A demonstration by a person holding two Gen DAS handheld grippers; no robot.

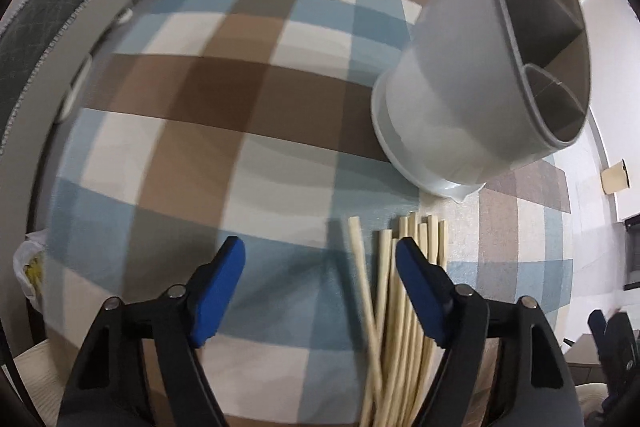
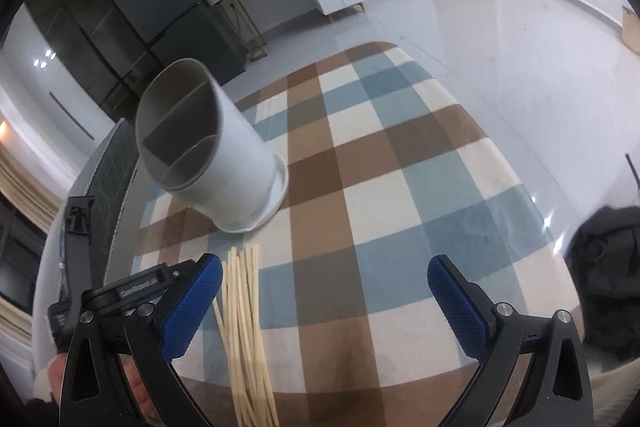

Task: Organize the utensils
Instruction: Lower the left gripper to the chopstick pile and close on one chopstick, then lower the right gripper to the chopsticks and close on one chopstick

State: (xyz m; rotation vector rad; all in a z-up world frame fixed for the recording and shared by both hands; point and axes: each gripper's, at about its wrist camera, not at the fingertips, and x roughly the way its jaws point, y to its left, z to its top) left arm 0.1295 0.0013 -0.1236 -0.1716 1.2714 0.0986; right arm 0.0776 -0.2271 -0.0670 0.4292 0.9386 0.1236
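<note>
The left gripper (image 1: 320, 255) fills the bottom of the left wrist view, pointing steeply down. Its two black arms rise from the lower corners, and the blue pads (image 1: 218, 291) stand apart with nothing pressed between them. The right-hand pad sits at lower centre-right, the left-hand pad at lower centre-left.

The right gripper (image 2: 325, 277) fills the bottom of the right wrist view, tilted down at a gentler slope. Its blue pads (image 2: 188, 303) stand wide apart, one at lower left and one at lower right, and hold nothing. At the lower left edge of that view a hand (image 2: 58, 373) shows behind the black arm, fingers curled around a grip.
</note>
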